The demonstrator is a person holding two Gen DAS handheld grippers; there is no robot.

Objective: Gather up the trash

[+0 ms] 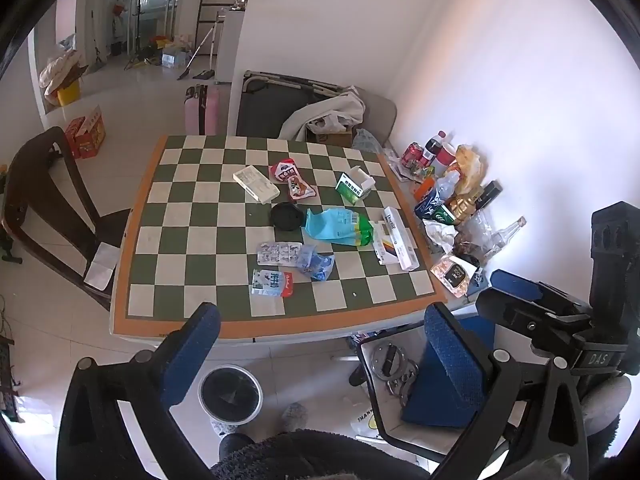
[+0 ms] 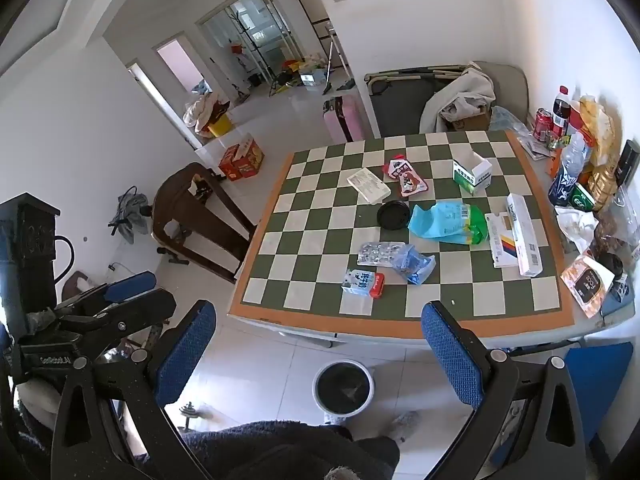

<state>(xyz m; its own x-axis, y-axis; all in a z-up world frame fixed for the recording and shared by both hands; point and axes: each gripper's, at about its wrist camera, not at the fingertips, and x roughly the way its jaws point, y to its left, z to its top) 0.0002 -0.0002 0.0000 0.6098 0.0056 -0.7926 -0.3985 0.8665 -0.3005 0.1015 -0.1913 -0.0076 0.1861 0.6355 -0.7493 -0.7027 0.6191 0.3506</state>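
Trash (image 1: 338,227) scattered on checkered table (image 1: 180,240); both grippers' fingers (image 1: 454,346) (image 2: 452,356) wide apart, empty.

A lived-in home: tiled floor, a checkered table (image 2: 400,240) strewn with wrappers, a dark wooden chair (image 2: 200,216) on its left, a pink suitcase (image 2: 344,118) beyond, a coat rack (image 2: 250,40) by far glass doors.

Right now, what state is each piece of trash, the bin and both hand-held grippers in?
Left hand-held gripper: open, empty.
Right hand-held gripper: open, empty.
Round white bin with black liner: uncovered, on the floor.
Green-and-white carton: flap open.
Teal-and-green plastic bag: crumpled, lying flat.
Round black lid: lying loose on the checkered cloth.
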